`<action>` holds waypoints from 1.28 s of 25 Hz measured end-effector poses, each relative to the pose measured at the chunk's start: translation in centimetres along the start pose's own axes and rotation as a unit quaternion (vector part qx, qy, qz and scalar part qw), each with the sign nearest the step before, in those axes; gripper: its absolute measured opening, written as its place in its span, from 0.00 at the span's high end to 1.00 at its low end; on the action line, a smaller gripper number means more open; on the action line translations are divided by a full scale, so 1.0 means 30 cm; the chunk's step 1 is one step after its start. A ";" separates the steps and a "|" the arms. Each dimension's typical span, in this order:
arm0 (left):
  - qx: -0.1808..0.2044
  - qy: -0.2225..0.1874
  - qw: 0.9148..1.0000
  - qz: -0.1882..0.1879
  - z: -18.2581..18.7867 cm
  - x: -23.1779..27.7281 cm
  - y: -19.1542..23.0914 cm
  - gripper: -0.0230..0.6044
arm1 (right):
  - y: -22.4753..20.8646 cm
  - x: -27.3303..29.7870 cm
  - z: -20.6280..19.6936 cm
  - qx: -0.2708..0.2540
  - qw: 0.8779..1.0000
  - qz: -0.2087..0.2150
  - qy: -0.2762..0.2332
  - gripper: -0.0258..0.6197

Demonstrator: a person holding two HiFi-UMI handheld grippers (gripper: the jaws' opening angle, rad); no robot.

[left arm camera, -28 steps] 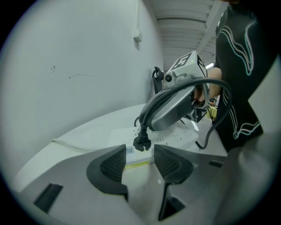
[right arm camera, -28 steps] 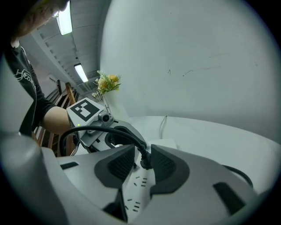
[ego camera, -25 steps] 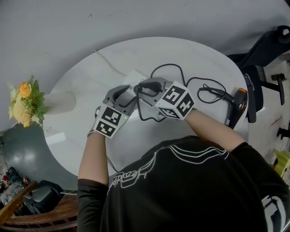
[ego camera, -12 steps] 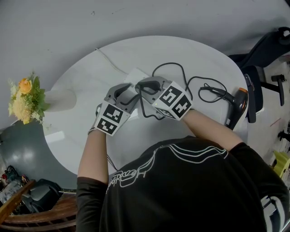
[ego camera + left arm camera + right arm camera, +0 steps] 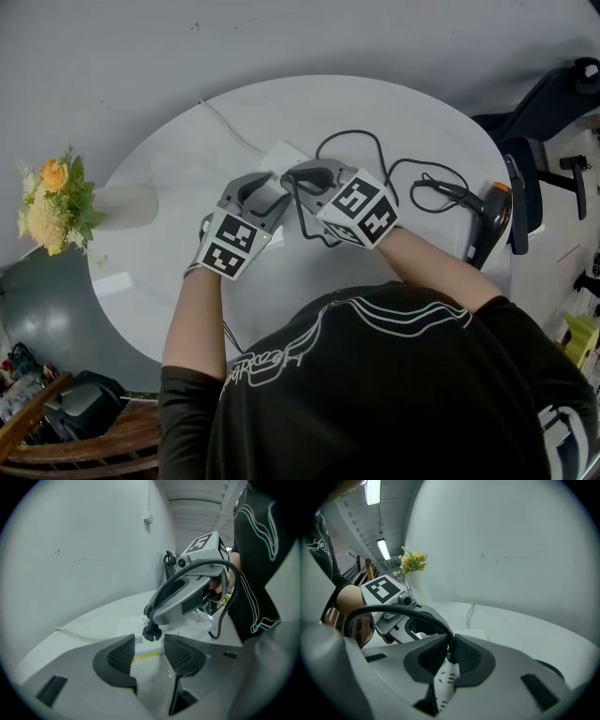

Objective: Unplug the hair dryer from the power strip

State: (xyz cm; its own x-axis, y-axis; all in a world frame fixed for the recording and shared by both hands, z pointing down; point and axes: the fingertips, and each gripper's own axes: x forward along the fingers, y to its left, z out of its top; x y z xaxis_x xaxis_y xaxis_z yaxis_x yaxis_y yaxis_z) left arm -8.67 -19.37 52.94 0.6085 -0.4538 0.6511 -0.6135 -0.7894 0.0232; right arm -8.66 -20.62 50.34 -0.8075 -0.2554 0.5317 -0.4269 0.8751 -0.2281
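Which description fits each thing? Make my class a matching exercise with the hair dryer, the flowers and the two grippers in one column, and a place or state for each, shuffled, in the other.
Things
1. hair dryer
2. flowers
3. right gripper
4. left gripper

Places and states
A. jaws apart, by the end of the power strip
B. at the left side of the head view
C. shut on the black plug
D. lying at the right edge of the table

Pairs: 1-D, 2-B, 3-C, 4-A
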 end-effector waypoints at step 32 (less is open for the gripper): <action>0.010 0.027 1.000 -0.005 -0.006 0.006 0.001 0.67 | 0.009 -0.003 0.000 -0.028 0.999 -0.025 0.025 0.92</action>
State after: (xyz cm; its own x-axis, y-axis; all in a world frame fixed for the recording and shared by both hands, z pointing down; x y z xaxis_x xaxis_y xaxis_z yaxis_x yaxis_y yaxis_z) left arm -8.68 -19.41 53.19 0.5862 -0.4228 0.6911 -0.5970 -0.8021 0.0156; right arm -8.70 -20.35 50.22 -0.7641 -0.2798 0.5812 -0.4411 0.8841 -0.1543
